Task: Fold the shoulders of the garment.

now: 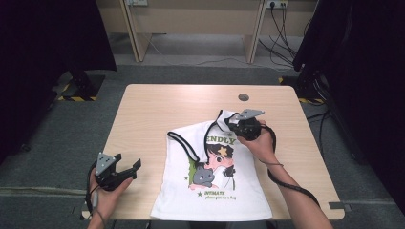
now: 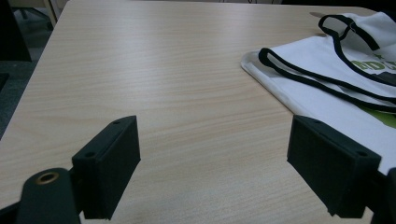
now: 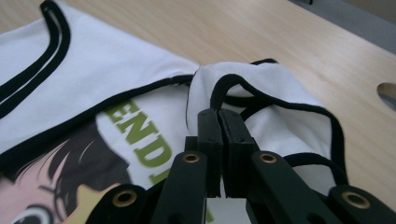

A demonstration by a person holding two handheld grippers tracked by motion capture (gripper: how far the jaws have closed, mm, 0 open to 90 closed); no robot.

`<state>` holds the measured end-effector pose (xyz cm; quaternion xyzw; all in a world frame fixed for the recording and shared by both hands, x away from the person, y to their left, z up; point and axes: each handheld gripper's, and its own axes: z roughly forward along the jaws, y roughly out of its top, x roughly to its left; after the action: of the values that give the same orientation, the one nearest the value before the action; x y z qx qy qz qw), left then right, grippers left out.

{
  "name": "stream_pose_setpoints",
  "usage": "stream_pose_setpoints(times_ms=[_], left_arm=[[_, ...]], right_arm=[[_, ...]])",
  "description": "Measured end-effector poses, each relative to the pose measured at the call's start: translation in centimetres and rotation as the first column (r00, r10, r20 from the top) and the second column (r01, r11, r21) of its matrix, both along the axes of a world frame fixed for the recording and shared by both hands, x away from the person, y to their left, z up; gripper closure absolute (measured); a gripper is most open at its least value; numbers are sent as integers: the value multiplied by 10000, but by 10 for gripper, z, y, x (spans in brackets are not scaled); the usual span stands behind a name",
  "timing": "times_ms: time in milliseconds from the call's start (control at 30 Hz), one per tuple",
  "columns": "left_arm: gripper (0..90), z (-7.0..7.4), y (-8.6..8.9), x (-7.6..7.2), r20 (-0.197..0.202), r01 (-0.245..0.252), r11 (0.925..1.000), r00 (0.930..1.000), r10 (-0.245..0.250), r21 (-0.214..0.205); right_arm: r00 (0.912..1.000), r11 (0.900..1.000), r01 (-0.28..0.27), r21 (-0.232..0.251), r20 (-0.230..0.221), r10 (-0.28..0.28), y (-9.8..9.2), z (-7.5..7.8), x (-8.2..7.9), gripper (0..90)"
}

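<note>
White tank top [image 1: 224, 183] lies print-side up on the near half of the wooden table [image 1: 153, 105], hem toward my edge. Black trim along neck and armholes; cartoon girl with a grey cat and green lettering on the chest. The upper right shoulder is folded over onto the print, so the lettering is partly covered.

Right gripper [image 1: 235, 125] sits at that folded corner. In the right gripper view [image 3: 219, 116] I see the jaws pressed tight together with white fabric and the black-edged strap pinched between them: clenched on the tank top. The cloth bunches up around the tips.

Left gripper [image 1: 130, 168] is at the near left of the table, just beside the shirt's left edge, not touching it. Left gripper view [image 2: 212, 158]: jaws spread wide, bare wood between them, the shirt's left strap off to the right.

Small round hole [image 1: 243, 97] in the tabletop beyond the shirt.
</note>
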<state>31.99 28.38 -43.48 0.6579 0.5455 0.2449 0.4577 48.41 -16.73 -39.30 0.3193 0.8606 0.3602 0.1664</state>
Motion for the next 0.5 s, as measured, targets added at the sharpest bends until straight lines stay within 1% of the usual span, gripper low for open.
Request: stream_pose_setpoints(times_ms=[67,167,267,333,400,467,500], left_arm=[[166,0,0,0,-23,3,10000,10000,-3,-4],[167,0,0,0,-16,12,10000,10000,-12,-4],[167,0,0,0,-9,-2,10000,10000,2,-3],[168,0,0,0,6,11,10000,10000,-11,18],[168,0,0,-1,29,26,10000,10000,-26,46],[169,0,0,-1,22,32,10000,10000,-33,67],[169,0,0,-1,6,38,10000,10000,-38,81]], right_arm=[[9998,9997,-183,-171,-14,183,-1,-1,-8,881],[9989,9985,-465,-293,-115,462,-2,-2,-18,877],[9980,9968,-626,-499,-132,620,-3,-5,-26,847],[9971,9949,-749,-671,-172,739,-4,-7,-29,804],[9970,9939,-773,-791,-45,772,-5,-5,-32,732],[9972,9947,-698,-758,213,716,-6,0,-33,654],[9964,9941,-703,-832,424,740,-6,3,-32,611]])
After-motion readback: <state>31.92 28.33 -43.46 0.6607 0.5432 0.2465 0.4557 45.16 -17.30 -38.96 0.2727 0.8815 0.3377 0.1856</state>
